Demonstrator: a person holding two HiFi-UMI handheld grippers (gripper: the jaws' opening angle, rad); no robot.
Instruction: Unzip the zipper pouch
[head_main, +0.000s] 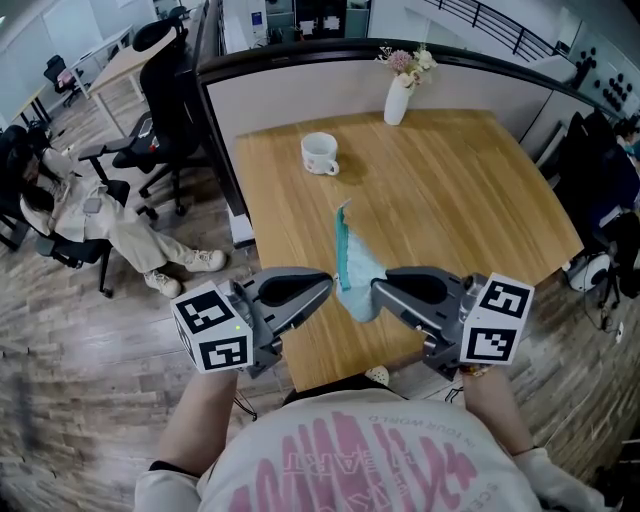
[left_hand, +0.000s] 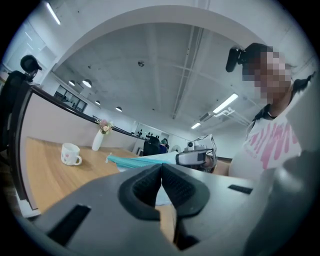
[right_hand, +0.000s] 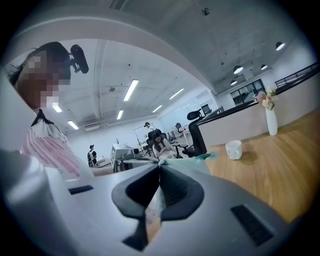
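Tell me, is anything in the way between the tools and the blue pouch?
Nothing visible. The left tool and right tool pinch the pouch from either side; the mug and vase stand well behind it.

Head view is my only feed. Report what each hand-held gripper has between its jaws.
Observer: The right gripper view shows the right hand-held gripper closed, with pale fabric of the zipper pouch pinched between its jaws.
Operator: Now report the left one.
Observer: The left gripper view shows the left hand-held gripper closed too. Pale pouch fabric sits in the gap below its tips, and the pouch's teal edge runs off to the left.
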